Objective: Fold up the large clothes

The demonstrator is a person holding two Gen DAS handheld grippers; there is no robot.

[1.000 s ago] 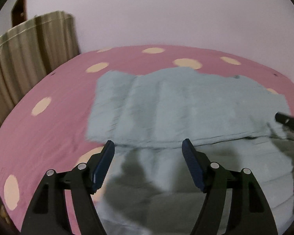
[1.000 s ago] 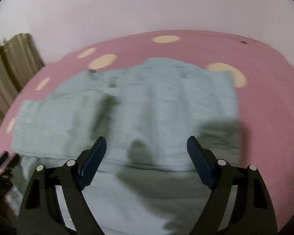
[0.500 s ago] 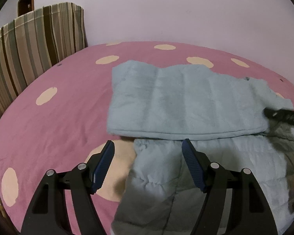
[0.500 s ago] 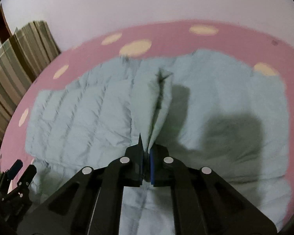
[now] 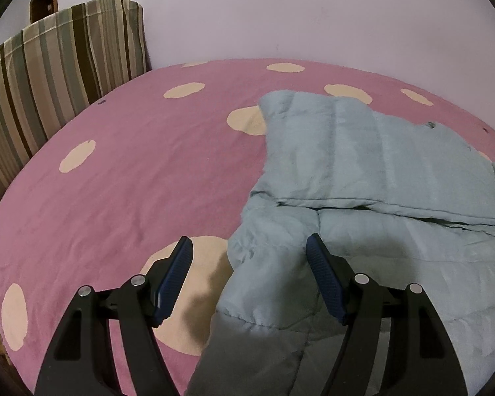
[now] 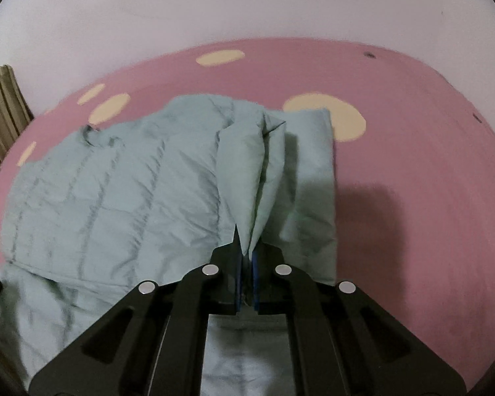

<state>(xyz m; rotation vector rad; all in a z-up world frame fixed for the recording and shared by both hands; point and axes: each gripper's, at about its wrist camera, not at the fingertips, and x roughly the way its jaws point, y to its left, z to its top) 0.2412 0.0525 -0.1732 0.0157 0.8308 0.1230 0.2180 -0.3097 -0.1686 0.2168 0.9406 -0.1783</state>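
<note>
Pale blue quilted jacket (image 5: pixel 363 151) lies part-folded on pink spotted bed (image 5: pixel 132 171); right claw (image 6: pixel 246 257) pinches a raised fabric ridge, likely to carry a fold; left claw (image 5: pixel 247 275) gapes wide over its near edge.

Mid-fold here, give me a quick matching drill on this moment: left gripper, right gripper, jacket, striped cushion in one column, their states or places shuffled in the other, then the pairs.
Things:
1. left gripper
2. right gripper
3. light blue jacket
4. striped cushion

States or places:
A. upright at the bed's far left, against the wall
B. shut, pinching a raised fold of fabric
C. open, holding nothing, over the jacket's near edge
D. spread on the pink dotted bedspread

Pairs: 1-C, 2-B, 3-D, 4-A
</note>
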